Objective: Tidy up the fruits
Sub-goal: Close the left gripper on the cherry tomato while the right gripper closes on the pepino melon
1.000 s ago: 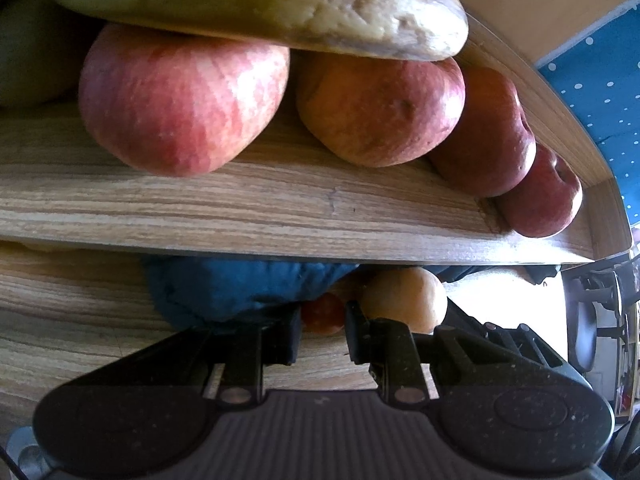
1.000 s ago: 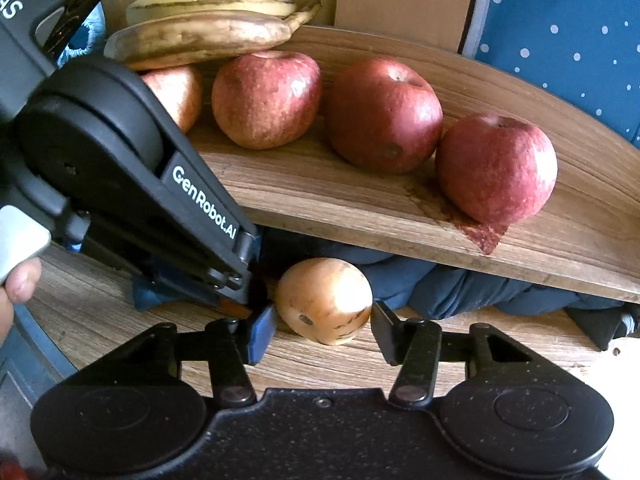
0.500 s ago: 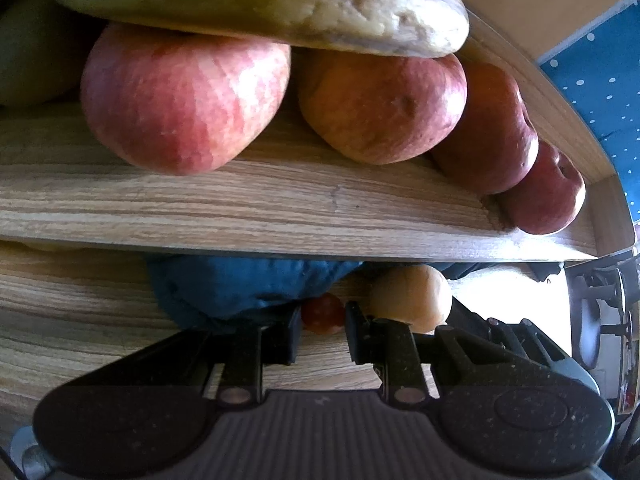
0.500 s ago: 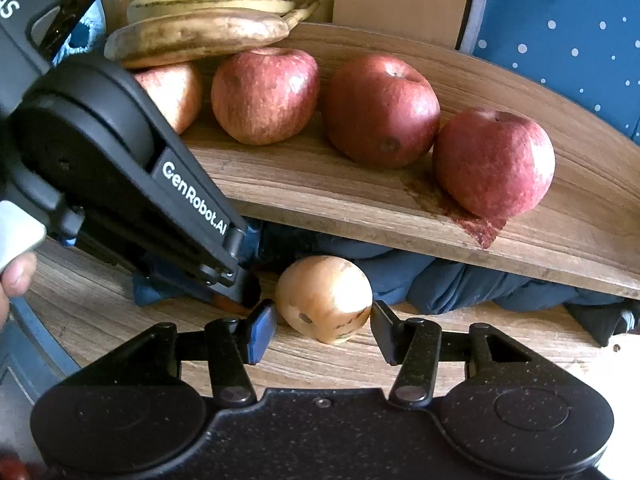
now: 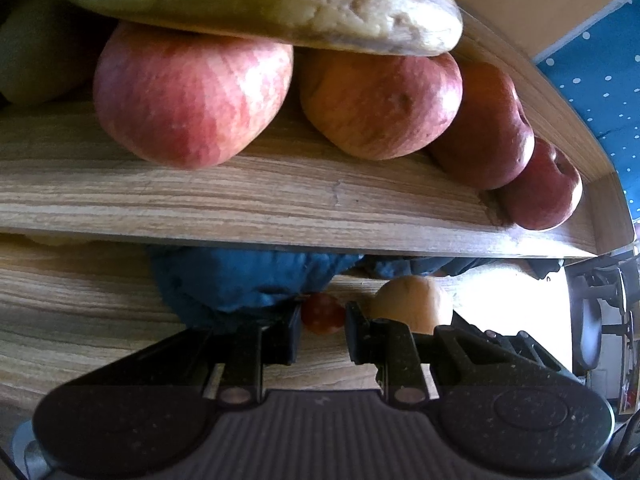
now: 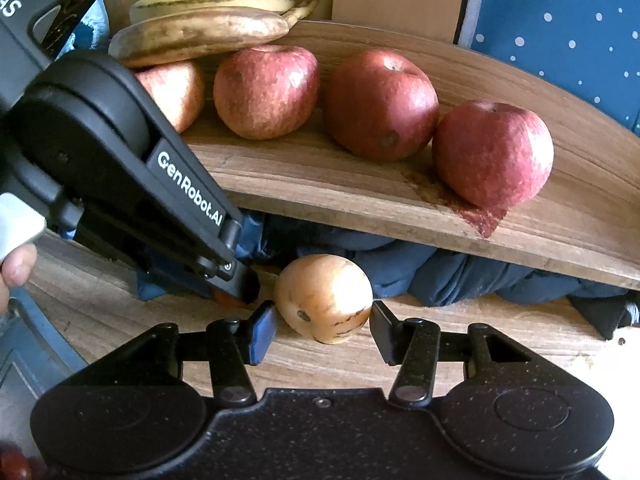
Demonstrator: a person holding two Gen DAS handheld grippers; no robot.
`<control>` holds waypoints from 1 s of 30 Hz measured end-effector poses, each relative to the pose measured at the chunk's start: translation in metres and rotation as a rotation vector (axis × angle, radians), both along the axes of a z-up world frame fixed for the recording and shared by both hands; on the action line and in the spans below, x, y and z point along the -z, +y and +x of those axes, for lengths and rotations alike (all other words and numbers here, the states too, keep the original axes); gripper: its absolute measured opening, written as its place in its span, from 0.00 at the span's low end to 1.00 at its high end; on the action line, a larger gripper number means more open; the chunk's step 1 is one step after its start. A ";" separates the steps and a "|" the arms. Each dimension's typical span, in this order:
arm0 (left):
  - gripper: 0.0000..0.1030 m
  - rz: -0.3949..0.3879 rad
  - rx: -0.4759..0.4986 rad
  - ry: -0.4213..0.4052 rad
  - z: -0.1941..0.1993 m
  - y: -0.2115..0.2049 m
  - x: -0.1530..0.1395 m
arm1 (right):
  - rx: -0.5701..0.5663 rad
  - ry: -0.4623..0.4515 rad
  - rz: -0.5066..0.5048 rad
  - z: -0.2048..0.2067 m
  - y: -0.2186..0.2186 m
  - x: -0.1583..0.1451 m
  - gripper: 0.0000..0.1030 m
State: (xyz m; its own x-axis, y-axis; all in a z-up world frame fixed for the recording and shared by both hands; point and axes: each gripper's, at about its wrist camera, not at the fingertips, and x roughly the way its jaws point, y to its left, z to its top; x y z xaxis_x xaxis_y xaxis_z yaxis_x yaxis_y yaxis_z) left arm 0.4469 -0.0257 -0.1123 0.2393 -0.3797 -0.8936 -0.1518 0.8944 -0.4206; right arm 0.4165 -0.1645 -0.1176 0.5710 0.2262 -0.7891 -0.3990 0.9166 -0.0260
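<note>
My left gripper (image 5: 322, 320) is shut on a small red fruit (image 5: 323, 314) just above the wooden table. In the right wrist view the same gripper (image 6: 240, 292) slants in from the left, with a sliver of that fruit at its tip. My right gripper (image 6: 324, 320) is shut on a round yellow-tan fruit (image 6: 324, 296), its pads on either side; the fruit (image 5: 412, 304) also shows beside the left fingers. Behind both, a raised wooden tray (image 6: 320, 188) bears several red apples (image 6: 380, 104) and bananas (image 6: 208, 32).
A crumpled blue cloth (image 6: 440, 276) lies under the tray's front edge, right behind both grippers. The wooden tabletop (image 6: 100, 308) runs left and right. A dotted blue fabric (image 6: 560, 20) rises behind the tray. A fingertip (image 6: 16, 264) shows at the left edge.
The yellow fruit has drifted slightly to the right in the left wrist view, along with my right gripper. The left gripper has kept still with the red fruit.
</note>
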 end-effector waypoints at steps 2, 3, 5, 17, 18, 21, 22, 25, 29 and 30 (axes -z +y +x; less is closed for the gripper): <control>0.24 0.002 0.002 -0.002 0.000 -0.001 -0.001 | 0.004 0.001 0.005 -0.004 -0.001 0.000 0.51; 0.24 0.004 0.003 -0.004 0.000 -0.001 -0.002 | 0.006 0.001 0.007 -0.005 -0.002 0.000 0.51; 0.24 0.006 0.005 -0.006 0.000 -0.001 -0.003 | 0.010 0.005 0.014 -0.008 -0.004 0.000 0.51; 0.24 0.023 0.008 -0.014 -0.001 -0.004 -0.006 | 0.023 -0.007 0.037 -0.020 -0.009 -0.005 0.50; 0.24 0.025 0.007 -0.014 -0.001 -0.005 -0.007 | 0.022 -0.006 0.036 -0.020 -0.009 -0.004 0.50; 0.24 0.030 0.005 -0.015 0.000 -0.005 -0.007 | 0.019 -0.005 0.028 -0.014 -0.007 -0.003 0.51; 0.24 0.034 0.002 -0.014 0.000 -0.006 -0.007 | 0.019 -0.002 0.018 -0.012 -0.004 -0.002 0.52; 0.24 0.036 -0.002 -0.015 -0.001 -0.005 -0.008 | 0.028 0.005 0.013 -0.009 -0.005 0.001 0.52; 0.24 0.037 -0.009 -0.014 -0.003 -0.005 -0.009 | 0.024 0.007 0.008 -0.003 -0.005 0.007 0.51; 0.24 0.037 -0.010 -0.014 -0.003 -0.005 -0.009 | 0.023 0.008 0.007 -0.002 -0.005 0.008 0.51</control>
State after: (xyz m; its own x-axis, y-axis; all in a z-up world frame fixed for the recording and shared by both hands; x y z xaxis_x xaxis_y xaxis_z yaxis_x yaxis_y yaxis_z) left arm 0.4437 -0.0309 -0.1029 0.2554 -0.3438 -0.9036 -0.1552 0.9079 -0.3893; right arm 0.4145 -0.1696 -0.1254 0.5700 0.2191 -0.7919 -0.3782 0.9256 -0.0162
